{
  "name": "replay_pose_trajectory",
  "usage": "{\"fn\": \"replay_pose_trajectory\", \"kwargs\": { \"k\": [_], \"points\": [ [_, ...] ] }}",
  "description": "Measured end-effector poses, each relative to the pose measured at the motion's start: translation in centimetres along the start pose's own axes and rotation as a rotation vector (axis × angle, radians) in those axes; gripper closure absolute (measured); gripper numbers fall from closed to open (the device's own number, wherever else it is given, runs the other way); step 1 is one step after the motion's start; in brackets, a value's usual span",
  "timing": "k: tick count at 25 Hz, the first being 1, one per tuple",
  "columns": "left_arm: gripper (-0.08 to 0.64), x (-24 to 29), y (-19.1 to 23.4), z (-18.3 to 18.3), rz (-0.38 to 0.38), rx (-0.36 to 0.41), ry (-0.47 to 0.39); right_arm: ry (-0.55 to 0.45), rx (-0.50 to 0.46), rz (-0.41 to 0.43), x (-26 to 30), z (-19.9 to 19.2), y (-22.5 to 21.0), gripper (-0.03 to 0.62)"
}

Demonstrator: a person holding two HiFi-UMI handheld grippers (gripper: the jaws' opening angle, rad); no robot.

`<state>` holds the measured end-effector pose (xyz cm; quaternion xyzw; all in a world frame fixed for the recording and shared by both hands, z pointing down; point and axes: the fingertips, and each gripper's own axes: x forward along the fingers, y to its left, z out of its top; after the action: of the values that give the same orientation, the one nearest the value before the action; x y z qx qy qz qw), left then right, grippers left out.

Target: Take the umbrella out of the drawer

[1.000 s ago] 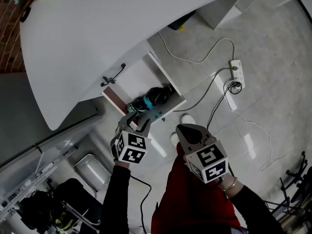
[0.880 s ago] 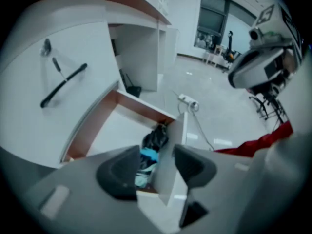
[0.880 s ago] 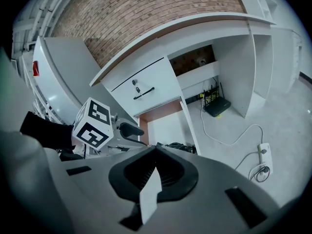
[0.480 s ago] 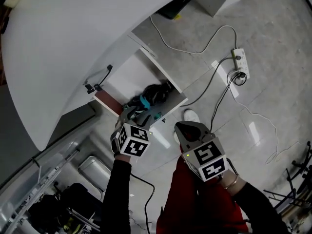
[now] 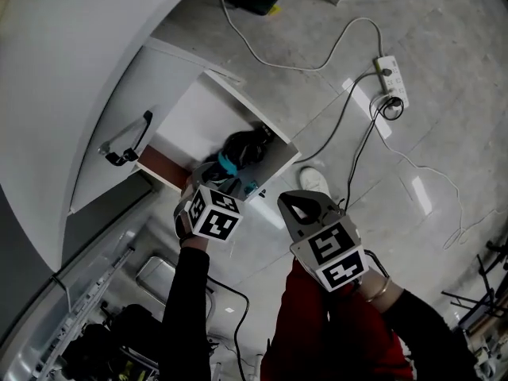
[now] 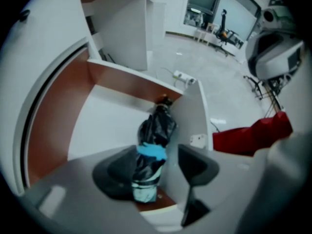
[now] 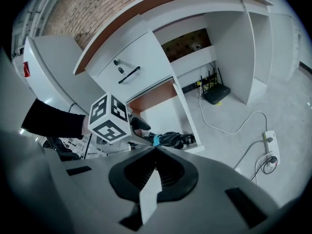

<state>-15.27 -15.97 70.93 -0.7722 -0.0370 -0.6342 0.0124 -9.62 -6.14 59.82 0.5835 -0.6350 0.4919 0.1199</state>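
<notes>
Partly behind left gripper (image 5: 216, 184), umbrella (image 5: 244, 148) in drawer (image 5: 198, 117).

The left hand-held gripper (image 6: 161, 168) is held forward on a dark-sleeved left arm (image 5: 187, 292), with its jaws set apart. The right hand-held gripper (image 7: 155, 154) is held just to its right and slightly behind it, with its jaws closed together.
</notes>
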Motion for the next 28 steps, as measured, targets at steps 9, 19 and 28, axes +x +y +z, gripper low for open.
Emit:
{"fn": "replay_pose_trajectory", "kwargs": {
  "k": [9,19,28],
  "points": [
    [0.294,3.9,0.0,0.0,-0.007,0.043,0.066,0.022,0.002,0.008,1.1,-1.6,-1.1,0.594],
    [0.293,6.9,0.4,-0.3,-0.017,0.109,0.137,0.019,0.031,0.02,2.4,-1.9,-1.5,0.594],
    [0.291,8.8,0.6,-0.5,-0.007,0.165,0.19,0.027,0.049,0.014,2.8,-2.5,-2.4,0.594]
  ]
}}
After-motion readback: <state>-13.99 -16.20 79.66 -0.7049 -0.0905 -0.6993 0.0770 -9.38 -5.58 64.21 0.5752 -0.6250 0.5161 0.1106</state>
